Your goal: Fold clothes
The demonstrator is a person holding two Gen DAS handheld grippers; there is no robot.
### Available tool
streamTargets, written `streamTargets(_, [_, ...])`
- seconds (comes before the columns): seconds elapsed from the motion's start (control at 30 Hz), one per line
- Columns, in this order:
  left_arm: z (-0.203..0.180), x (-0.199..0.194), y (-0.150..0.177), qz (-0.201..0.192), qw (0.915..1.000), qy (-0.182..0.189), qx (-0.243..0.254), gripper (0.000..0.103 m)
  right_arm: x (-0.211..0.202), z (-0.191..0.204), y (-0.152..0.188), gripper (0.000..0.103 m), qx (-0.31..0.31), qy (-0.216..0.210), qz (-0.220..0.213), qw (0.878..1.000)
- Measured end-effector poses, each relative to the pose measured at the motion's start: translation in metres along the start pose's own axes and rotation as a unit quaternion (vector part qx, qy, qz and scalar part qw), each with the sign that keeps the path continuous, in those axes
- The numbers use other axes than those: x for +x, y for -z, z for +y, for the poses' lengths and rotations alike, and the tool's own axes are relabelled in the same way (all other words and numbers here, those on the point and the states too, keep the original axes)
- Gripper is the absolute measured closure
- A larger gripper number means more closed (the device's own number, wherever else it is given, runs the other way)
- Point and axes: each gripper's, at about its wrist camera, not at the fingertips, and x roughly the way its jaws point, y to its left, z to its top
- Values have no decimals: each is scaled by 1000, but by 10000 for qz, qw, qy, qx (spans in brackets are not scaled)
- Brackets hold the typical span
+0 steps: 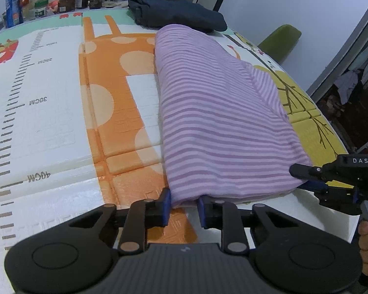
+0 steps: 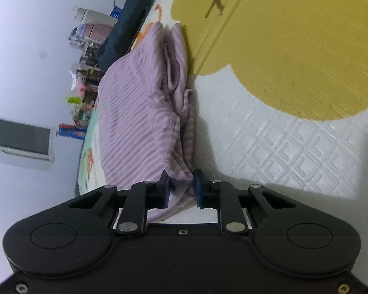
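lilac striped garment point(image 1: 218, 120) — folded into a long bundle — lies lengthwise on the mat, layered edges bunched.

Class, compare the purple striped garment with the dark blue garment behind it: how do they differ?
The purple striped garment is pale and striped; the dark blue garment is plain and dark. The purple one lies near, both grippers at its edge; the blue one lies bunched further back, untouched. Both rest on the mat.

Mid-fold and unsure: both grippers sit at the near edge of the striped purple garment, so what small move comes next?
Probably lift both together and carry the near edge toward the far end. The left gripper and right gripper each pinch the purple garment, which lies long and narrow on the mat.
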Motion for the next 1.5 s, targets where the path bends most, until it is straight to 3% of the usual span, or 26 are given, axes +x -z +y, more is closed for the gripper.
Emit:
streamTargets(0.2, [-6,0,2,-110,9998,-103,94,94,-1,12,1,90,-304,193,-98,9993])
streamTargets(0.47, [-14,0,5,-97,9998,-70,138,95,-16,16,1,91,-454,127,-283,9985])
streamTargets(0.8, [-41,7,10,29,9999,105,-41,95,-34,14,-12,92,-632,398,-434,9963])
streamTargets(1.1, [-99,25,9,59,9999,-38,-146,94,-55,-7,-59,92,-798,392,-389,9953])
streamTargets(1.5, [-188,43,20,89,9983,-339,-467,94,-97,-53,-130,92,-1047,347,26,9939])
